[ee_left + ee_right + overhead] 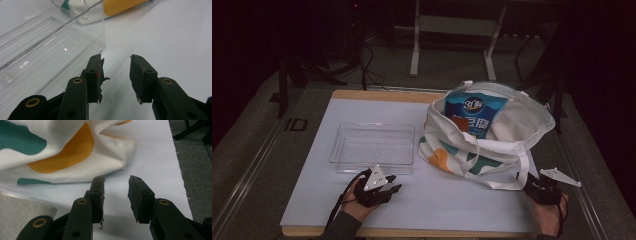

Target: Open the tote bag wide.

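White canvas with teal and orange patches makes up the soft tote bag [482,145], which slumps at the centre right of the high view with a blue printed packet [476,114] standing in its open mouth. The clear plastic rectangular tray [373,148] sits empty at the centre left, just beside the bag.

The left gripper [388,186] rests at the lower left below the tray; its own view shows the jaws parted with nothing between them. The right gripper [537,186] lies at the lower right by the bag's looped white strap [517,172], jaws likewise apart and empty over the pale table cover [155,160].

The step looks like fetching the packet into the tray. To do it well, one gripper should pin the bag's rim so the cloth does not drag along, while the other enters from above and grips the packet near its top edge.
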